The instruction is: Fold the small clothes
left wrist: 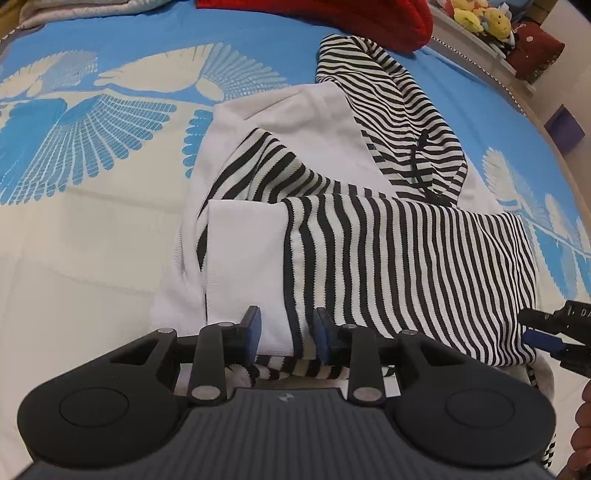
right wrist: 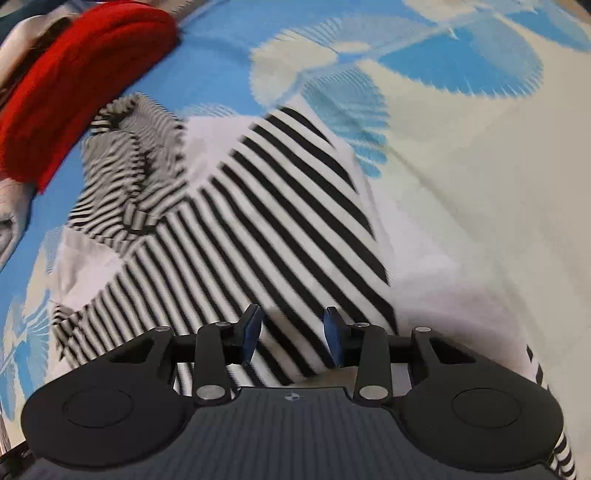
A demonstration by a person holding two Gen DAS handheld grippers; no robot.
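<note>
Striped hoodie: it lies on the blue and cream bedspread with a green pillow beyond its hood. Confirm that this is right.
Wrong on the colour. The pillow beyond the hood of the striped hoodie is red, as the left wrist view shows. The hoodie does lie on the blue and cream bedspread.

Striped garment (left wrist: 406,258) lies on bedspread (left wrist: 92,240); knit item (left wrist: 332,14) behind it, toys (left wrist: 480,18) far right

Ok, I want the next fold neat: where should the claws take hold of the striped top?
Probably the near hem of the striped top, one claw toward each corner, coming down from the near side. That edge lies flat and free on the bedspread, while the far end is bunched. The left claw already stands open over it.
</note>
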